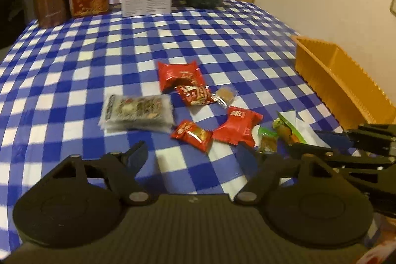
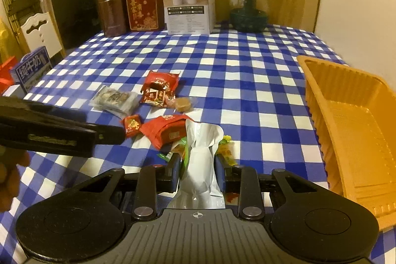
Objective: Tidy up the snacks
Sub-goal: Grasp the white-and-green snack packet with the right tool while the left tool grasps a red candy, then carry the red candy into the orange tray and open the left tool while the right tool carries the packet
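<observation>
Tray was empty, nothing sorted yet. My right gripper was clamped on white packet near tray. Left gripper hung apart, empty, above red snacks. Rest lay scattered on cloth.

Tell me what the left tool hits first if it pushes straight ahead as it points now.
Probably the small red snack packet, which lies just ahead between the left tool's open jaws; depth is unclear, so it could reach the checkered tablecloth first.

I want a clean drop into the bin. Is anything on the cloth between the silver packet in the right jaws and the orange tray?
Nothing visible does. The right gripper holds the silver packet, and only bare checked cloth lies between it and the orange tray.
</observation>
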